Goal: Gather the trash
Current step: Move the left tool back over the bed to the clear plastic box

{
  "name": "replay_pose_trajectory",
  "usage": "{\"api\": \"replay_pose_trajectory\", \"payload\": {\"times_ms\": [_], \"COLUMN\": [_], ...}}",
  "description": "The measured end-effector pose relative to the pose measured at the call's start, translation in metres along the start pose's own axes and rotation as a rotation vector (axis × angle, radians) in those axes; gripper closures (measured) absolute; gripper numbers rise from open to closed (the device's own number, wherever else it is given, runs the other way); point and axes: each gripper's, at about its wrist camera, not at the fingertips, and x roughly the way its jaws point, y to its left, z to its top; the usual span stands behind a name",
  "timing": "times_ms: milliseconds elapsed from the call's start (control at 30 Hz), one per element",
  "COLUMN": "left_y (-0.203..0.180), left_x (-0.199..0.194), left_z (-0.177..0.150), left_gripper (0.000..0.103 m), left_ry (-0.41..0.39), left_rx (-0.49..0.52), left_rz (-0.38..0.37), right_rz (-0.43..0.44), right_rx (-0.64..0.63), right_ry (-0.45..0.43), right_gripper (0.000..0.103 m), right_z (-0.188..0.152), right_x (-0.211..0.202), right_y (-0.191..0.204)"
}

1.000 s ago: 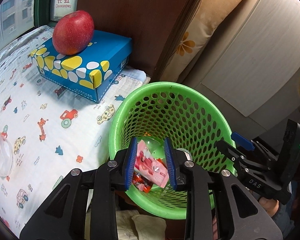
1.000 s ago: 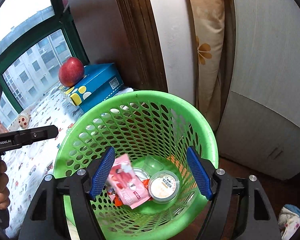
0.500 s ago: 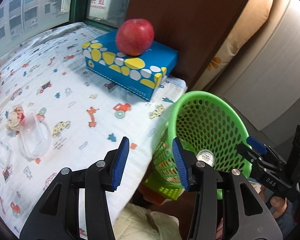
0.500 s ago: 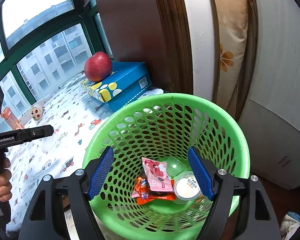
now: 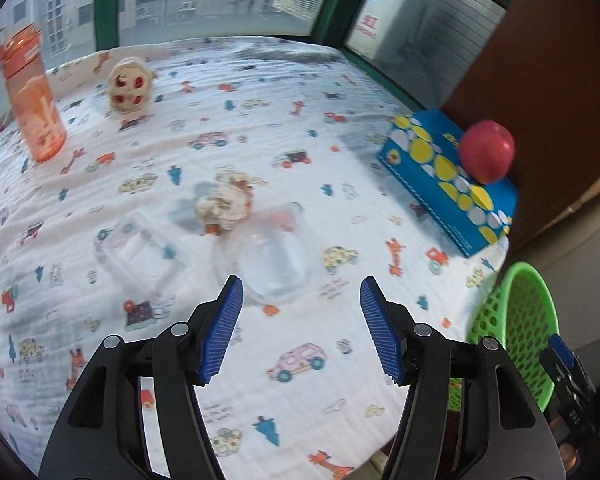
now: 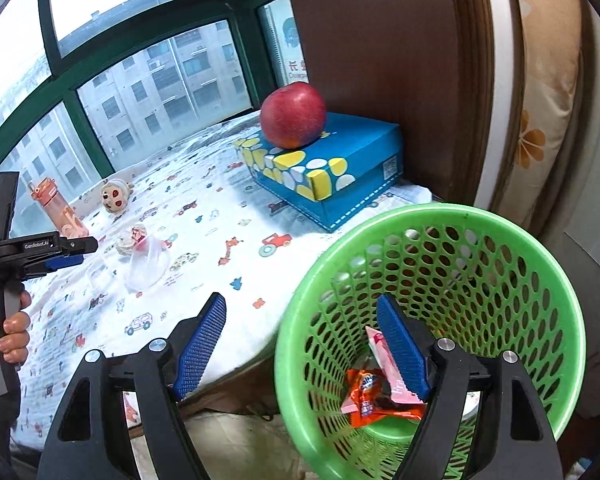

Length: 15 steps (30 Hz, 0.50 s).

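Lying just ahead of the left gripper [image 5: 300, 320], whose empty jaws are opening: clear plastic cup [image 5: 274, 268] on the bench cloth [image 5: 300, 380]. Right gripper [image 6: 300, 340], farther off, is held open and empty at the green basket [image 6: 560, 280].

Clear plastic tubs [image 5: 276, 256] motion-blurred; pink wrapper [image 6: 384, 360] in basket [image 6: 540, 272] partly hidden.
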Motion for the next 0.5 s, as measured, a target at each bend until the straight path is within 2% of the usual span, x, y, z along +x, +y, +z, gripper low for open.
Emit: {"api": "replay_pose_trajectory", "payload": {"times_ms": [133,300,500], "left_y": [0.045,0.081,0.107], "left_x": [0.007,0.025,0.046], "left_z": [0.014,0.025,0.030], "left_gripper": [0.037,0.031,0.030], "left_ry": [0.007,0.039,0.075], "left_rx": [-0.131,-0.245,-0.343], "left_rz": [0.088,0.177,0.192], "right_rz": [0.040,0.085,0.122], "right_rx": [-0.034,-0.060,-0.088], "right_ry": [0.012,0.028,0.065], "right_gripper": [0.028,0.028,0.028], "right_z": [0.004,0.007,0.008], "right_x": [0.011,0.024,0.045], "right_y": [0.023,0.046,0.066]}}
